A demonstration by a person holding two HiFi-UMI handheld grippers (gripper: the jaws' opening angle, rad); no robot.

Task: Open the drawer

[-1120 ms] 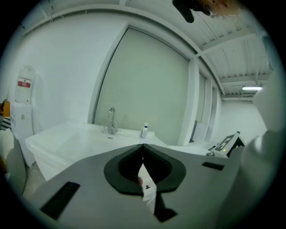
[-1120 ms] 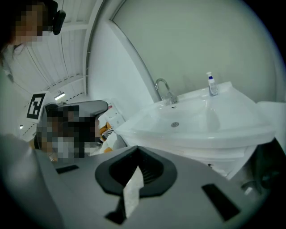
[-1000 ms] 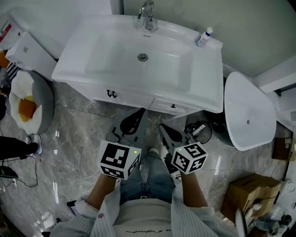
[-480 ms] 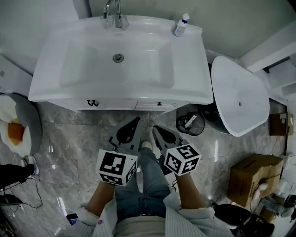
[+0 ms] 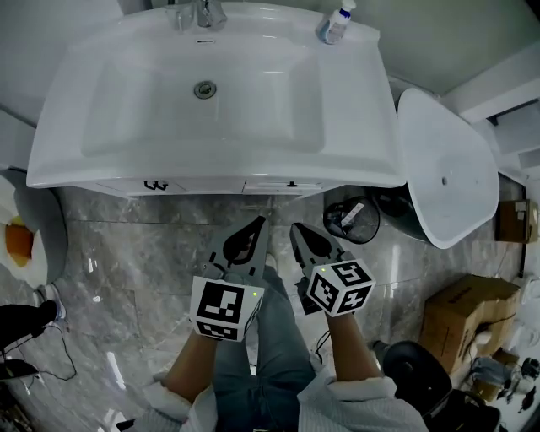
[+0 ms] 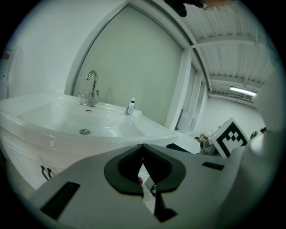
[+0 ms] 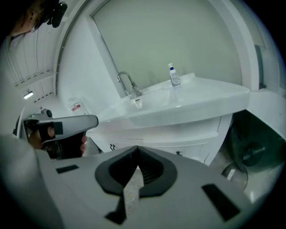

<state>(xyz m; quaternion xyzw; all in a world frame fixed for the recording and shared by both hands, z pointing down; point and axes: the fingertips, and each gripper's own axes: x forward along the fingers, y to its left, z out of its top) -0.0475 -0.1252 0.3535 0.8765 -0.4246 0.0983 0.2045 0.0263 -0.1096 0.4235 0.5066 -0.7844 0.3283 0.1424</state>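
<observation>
A white vanity [image 5: 211, 181] with a basin stands at the top of the head view. Its drawer fronts sit closed under the rim, one with a dark handle [image 5: 154, 184] on the left and one with a small knob [image 5: 292, 183] on the right. My left gripper [image 5: 257, 221] and right gripper [image 5: 295, 226] hang side by side over the floor, a short way in front of the fronts and touching nothing. Both are shut and empty. The left gripper view shows the handle [image 6: 44, 171] low left; the right gripper view shows the knob [image 7: 178, 153] just past the jaws.
A black wire waste basket [image 5: 350, 221] stands on the marble floor right of the right gripper. A large white oval lid [image 5: 443, 177] leans beside the vanity. A cardboard box [image 5: 468, 316] sits lower right. A small bottle [image 5: 336, 24] and faucet [image 5: 198, 13] are on the basin top.
Both grippers have sunk and stayed side by side, jaws unchanged. The head view has moved in over the basin, so the drawer fronts show only as a thin strip.
</observation>
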